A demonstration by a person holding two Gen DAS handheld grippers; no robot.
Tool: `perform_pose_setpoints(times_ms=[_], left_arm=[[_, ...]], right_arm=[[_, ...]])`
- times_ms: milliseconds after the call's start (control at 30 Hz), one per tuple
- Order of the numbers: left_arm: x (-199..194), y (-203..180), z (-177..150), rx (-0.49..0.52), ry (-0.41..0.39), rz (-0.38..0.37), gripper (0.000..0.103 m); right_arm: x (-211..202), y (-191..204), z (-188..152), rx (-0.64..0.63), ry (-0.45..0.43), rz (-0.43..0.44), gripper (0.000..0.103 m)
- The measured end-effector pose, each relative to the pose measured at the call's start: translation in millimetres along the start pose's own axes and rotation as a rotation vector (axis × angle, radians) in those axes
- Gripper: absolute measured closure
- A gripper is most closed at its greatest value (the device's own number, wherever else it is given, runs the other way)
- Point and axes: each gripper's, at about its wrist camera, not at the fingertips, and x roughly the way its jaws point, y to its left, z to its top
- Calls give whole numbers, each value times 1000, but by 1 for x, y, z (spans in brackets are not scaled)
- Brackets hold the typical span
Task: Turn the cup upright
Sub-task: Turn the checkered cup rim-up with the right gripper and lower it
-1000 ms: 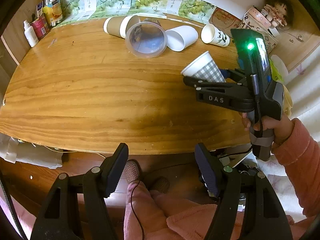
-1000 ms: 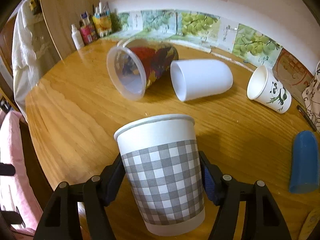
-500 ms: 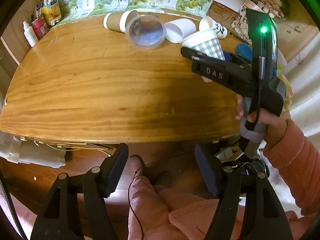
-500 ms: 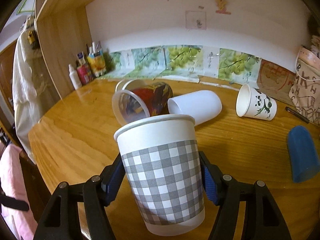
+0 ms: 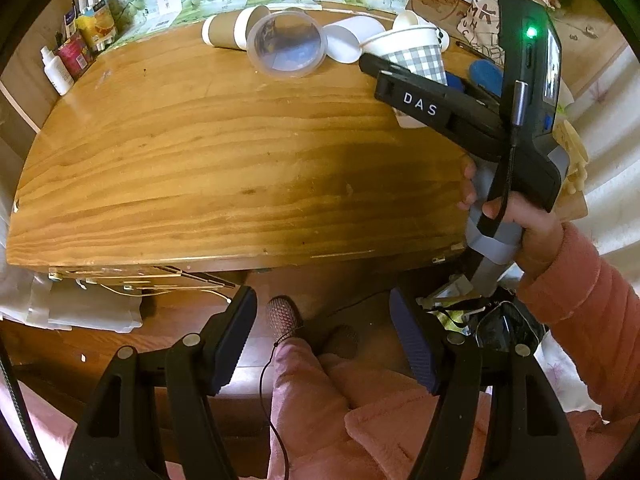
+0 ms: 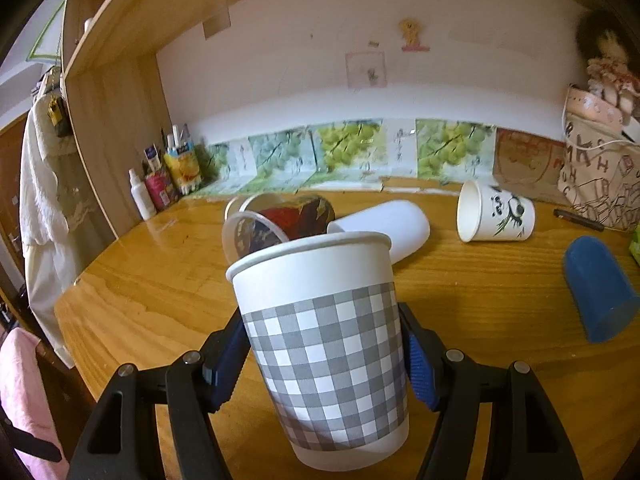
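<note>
**Checked cup gripped mouth-up over the table**

We are keeping the left gripper (image 5: 322, 344) at 6 o'clock, off the near table (image 5: 208, 152) edge, its jaws spread wide with nothing between them. At 12 o'clock, a brown cup (image 5: 224, 32), a clear tumbler (image 5: 286, 46) and a white cup (image 5: 346, 40) are lying on their sides. Toward 1 o'clock, we are clamping the paper cup (image 6: 324, 344) in the right gripper (image 6: 322, 356), both pads pressing its flanks. It is showing a white rolled rim, a grey-and-white checked band and a plain white base, mouth up, tilting slightly. At 2 o'clock a panda cup (image 6: 496, 216) is lying on its side; at 3 o'clock a blue cup (image 6: 598, 292) is resting.
</note>
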Motion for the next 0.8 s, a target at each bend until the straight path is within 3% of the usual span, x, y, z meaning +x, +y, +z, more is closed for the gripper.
perform_pose_setpoints(times_ms=[200, 433, 800], left_arm=[[0, 9, -3, -33, 15, 1, 30], [-2, 16, -5, -69, 20, 17, 30], [-1, 8, -11, -44, 32, 23, 30]], right_arm=[[-3, 4, -10, -9, -46, -36, 33], [-2, 6, -20, 21, -39, -28, 33], [-2, 10, -26, 16, -24, -10, 33]])
